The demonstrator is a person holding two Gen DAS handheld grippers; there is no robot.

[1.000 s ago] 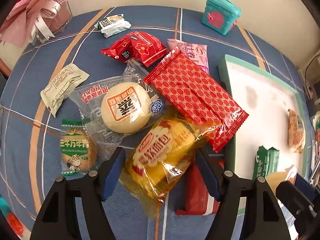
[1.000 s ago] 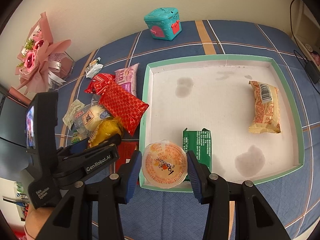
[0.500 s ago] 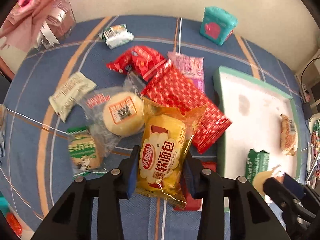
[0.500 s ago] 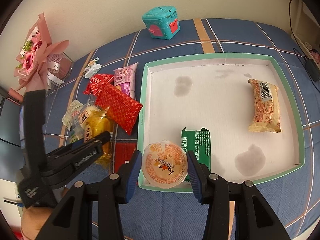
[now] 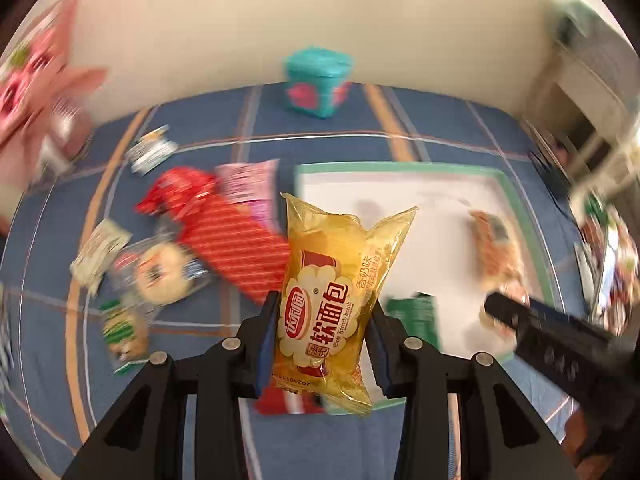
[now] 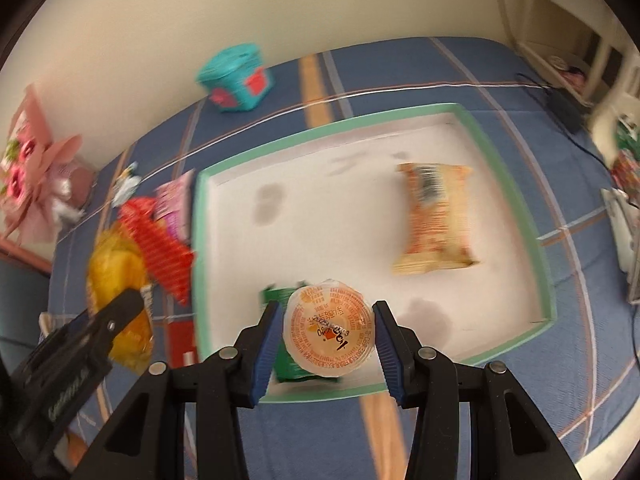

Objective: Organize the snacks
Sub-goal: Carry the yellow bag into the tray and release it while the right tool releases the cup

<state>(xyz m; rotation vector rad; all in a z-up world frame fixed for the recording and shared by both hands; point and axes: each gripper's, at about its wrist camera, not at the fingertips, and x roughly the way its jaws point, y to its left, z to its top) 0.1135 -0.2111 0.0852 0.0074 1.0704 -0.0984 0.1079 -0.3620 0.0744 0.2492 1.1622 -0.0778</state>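
A yellow soft-bread packet [image 5: 340,248] hangs upright in the air, and my left gripper [image 5: 325,320] is shut on its lower half. Behind it lies the white tray with a green rim [image 5: 400,169]. My right gripper [image 6: 327,316] is shut on a round orange jelly cup [image 6: 329,332], held over the near part of the tray [image 6: 516,196], above a green packet [image 6: 288,360]. An orange packet [image 6: 436,220] lies further right in the tray. In the right wrist view the yellow packet [image 6: 116,264] shows at the left, beside the tray.
Left of the tray on the blue checked cloth lie a red patterned packet [image 5: 240,248], a pink packet [image 5: 248,184], a wrapped round bun [image 5: 160,272] and several small packets. A teal box [image 5: 318,84] and a pink bouquet [image 5: 36,92] stand by the wall.
My left gripper closed on the yellow packet, lifted it off the pile and swung right towards the tray. My right gripper carried the jelly cup further in over the tray.
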